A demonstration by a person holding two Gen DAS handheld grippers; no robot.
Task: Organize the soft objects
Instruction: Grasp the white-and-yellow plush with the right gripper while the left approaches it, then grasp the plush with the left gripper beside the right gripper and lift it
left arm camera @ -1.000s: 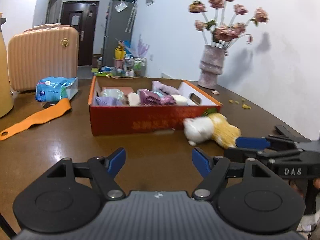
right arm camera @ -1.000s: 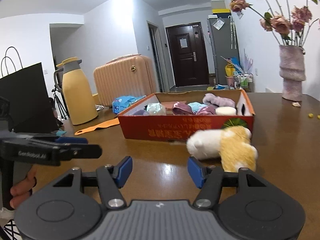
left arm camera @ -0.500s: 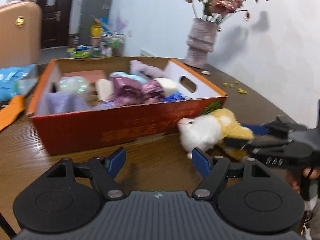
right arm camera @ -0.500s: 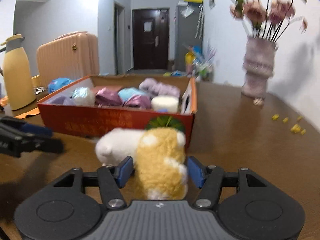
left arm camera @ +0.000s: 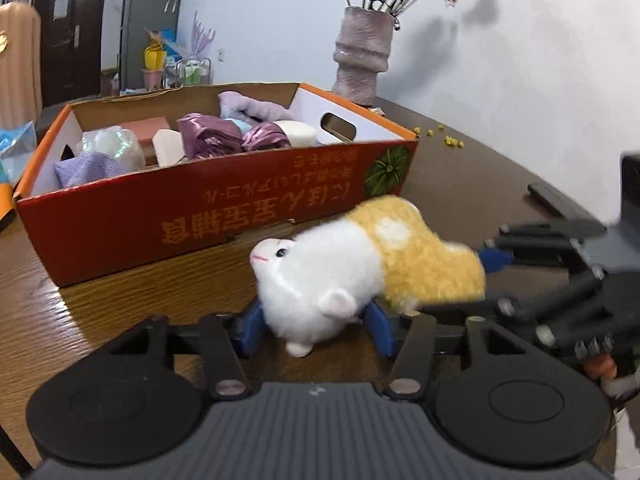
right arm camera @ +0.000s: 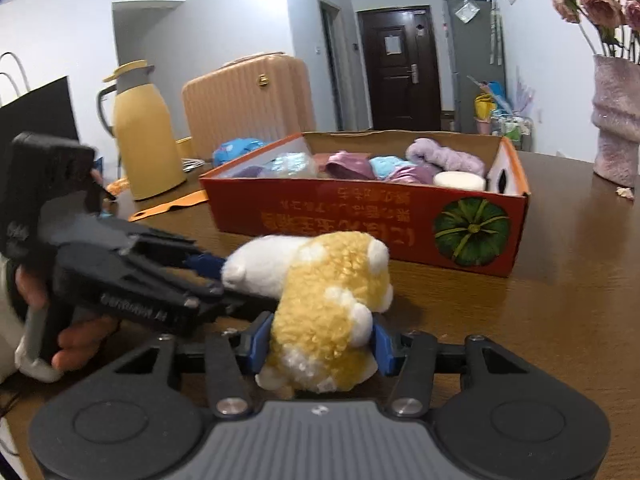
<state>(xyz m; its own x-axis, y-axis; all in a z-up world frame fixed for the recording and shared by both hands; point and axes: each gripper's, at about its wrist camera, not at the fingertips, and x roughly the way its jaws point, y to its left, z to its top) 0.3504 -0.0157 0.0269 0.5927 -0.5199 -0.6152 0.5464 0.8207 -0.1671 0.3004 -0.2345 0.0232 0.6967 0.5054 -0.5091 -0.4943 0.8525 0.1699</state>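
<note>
Your plush toy (left arm camera: 360, 268) is fluffy white up front with a golden-yellow back and white spots. The tongs (left arm camera: 314, 330) you're holding are black with blue pads. Beyond them, the box (left arm camera: 224, 216) is red-orange with orange lettering and a green pumpkin print, on a dark brown wood-grain surface (left arm camera: 100, 304).

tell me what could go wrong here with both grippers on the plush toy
1. The left gripper straddles the white head of the plush toy while the right gripper straddles its yellow rear; lifting unevenly could stretch it or pull it from one side.
2. The red box already looks crowded with soft items, so the toy may perch on top and roll out.
</note>
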